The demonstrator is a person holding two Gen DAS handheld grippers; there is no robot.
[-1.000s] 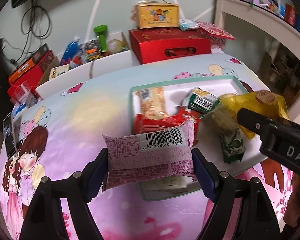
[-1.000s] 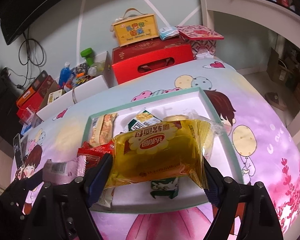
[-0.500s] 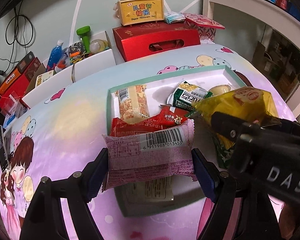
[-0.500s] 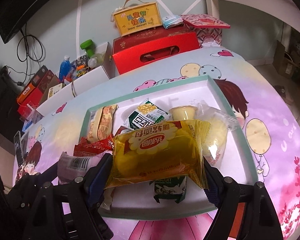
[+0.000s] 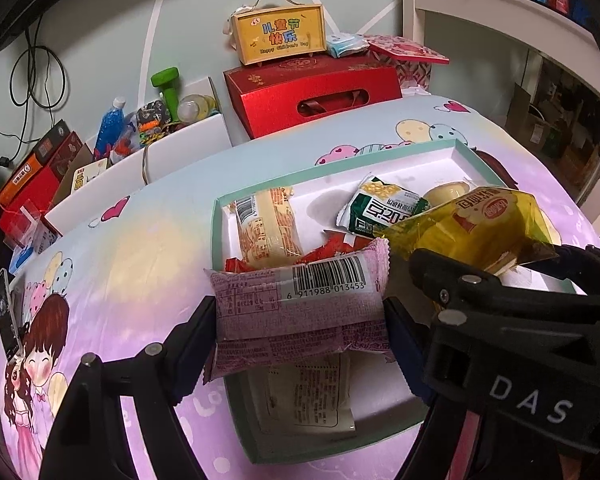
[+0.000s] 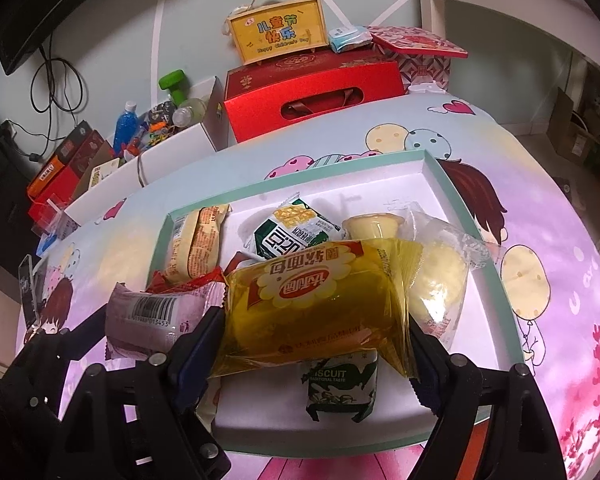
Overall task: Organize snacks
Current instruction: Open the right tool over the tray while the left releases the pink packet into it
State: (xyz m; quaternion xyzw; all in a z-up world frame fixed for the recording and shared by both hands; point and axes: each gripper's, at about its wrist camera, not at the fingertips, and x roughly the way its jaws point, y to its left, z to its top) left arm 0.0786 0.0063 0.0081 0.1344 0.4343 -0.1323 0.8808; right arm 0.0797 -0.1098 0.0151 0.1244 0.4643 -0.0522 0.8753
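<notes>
My left gripper (image 5: 300, 322) is shut on a pink snack packet (image 5: 300, 312) with a barcode, held over the near left part of the teal-rimmed white tray (image 5: 332, 166). My right gripper (image 6: 316, 332) is shut on a yellow bread packet (image 6: 312, 300), above the tray's (image 6: 432, 168) near middle. The right gripper (image 5: 512, 312) also shows in the left wrist view, close beside the pink packet. In the tray lie a cream wafer packet (image 5: 266, 228), a green packet (image 5: 382, 210), a red wrapper (image 6: 188, 282), a green biscuit pack (image 6: 342, 384) and a clear-bagged yellow cake (image 6: 440, 284).
A red gift box (image 5: 312, 96) with a yellow handled box (image 5: 280, 36) on it stands behind the tray. A white bin (image 5: 148, 152) of bottles and toys sits at the back left, red cartons (image 5: 40, 168) beside it. The cartoon tablecloth (image 5: 120, 264) shows left of the tray.
Both grippers have moved forward over the tray with their packets still held. The right gripper now sits closer beside the left one.
</notes>
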